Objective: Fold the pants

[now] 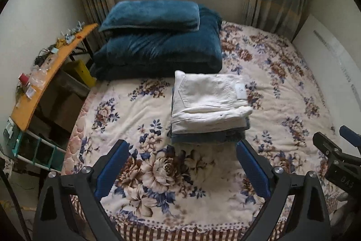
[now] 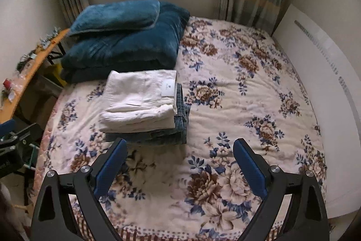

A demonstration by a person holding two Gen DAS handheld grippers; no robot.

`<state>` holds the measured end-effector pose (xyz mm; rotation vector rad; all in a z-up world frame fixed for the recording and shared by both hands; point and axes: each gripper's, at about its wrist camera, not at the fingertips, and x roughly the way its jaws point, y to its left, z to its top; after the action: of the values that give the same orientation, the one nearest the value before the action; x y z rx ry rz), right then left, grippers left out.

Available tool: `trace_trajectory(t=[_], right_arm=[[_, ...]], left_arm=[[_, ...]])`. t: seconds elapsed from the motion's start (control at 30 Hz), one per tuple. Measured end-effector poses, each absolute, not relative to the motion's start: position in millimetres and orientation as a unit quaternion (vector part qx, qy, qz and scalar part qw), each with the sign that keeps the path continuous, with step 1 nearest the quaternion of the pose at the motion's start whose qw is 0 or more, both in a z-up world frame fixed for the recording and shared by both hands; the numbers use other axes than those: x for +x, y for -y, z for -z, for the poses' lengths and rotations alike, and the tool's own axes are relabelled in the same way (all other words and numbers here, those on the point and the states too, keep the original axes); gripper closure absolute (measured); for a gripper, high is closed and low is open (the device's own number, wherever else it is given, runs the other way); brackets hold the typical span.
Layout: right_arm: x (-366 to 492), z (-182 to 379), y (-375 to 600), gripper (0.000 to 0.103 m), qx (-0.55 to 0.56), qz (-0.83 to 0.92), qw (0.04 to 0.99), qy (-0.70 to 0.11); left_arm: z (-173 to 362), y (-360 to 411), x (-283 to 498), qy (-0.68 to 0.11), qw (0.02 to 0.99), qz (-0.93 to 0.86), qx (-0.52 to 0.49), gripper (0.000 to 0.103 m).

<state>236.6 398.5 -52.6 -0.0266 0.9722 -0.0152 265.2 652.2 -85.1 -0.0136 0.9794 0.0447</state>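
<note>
Folded white pants [image 1: 209,101] lie on top of folded blue jeans [image 1: 207,137] in the middle of the floral bed cover [image 1: 144,105]. The same stack shows in the right wrist view, white pants [image 2: 142,101] over jeans [image 2: 180,125]. My left gripper [image 1: 182,150] is open and empty, held above the bed just in front of the stack. My right gripper [image 2: 180,150] is open and empty, in front of and to the right of the stack. The right gripper's body also shows at the right edge of the left wrist view [image 1: 338,157].
A folded dark blue quilt [image 1: 158,49] with a blue pillow [image 1: 153,15] lies behind the stack by the window. A cluttered wooden desk [image 1: 45,80] stands left of the bed. A white board [image 2: 327,87] leans along the bed's right side.
</note>
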Motion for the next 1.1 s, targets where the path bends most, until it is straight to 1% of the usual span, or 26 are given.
trace_trajectory(t=[0.23,0.27,0.3,0.53,0.83,1.07,1.1], right_arm=[[173.3,-18.3,-390.3,0.006,-0.006,-0.009,0.902,-0.431],[164.9,-27.6,-388.9,0.005,-0.005,-0.008,0.905,-0.425],[157.2,-36.1,-388.0,0.001,-0.008,-0.004,0.908,-0.419],[110.0,-83.7,-386.1,0.001,-0.016,-0.007,0.921,-0.389],[80.3,-107.7,-374.5,0.001,-0.009,-0.016,0.922,-0.387],[78.7,-104.3,-374.0,0.001,-0.007,-0.015,0.922,-0.386],[78.8,-103.8,-371.8,0.001,-0.003,-0.016,0.922,-0.386]], left_arm=[[26.7,-642.1,206.8,-0.432,0.902,-0.025,-0.013,0.005],[22.3,-640.1,200.9,-0.429,0.903,-0.028,-0.012,0.005],[17.7,-637.9,194.4,-0.427,0.904,-0.028,-0.012,0.005],[-5.6,-623.6,164.3,-0.416,0.909,-0.022,-0.007,0.005],[-19.6,-618.6,142.5,-0.405,0.914,-0.030,-0.012,0.005],[-16.7,-617.0,144.3,-0.398,0.917,-0.027,-0.013,0.005],[-15.5,-615.4,145.0,-0.396,0.918,-0.025,-0.012,0.001]])
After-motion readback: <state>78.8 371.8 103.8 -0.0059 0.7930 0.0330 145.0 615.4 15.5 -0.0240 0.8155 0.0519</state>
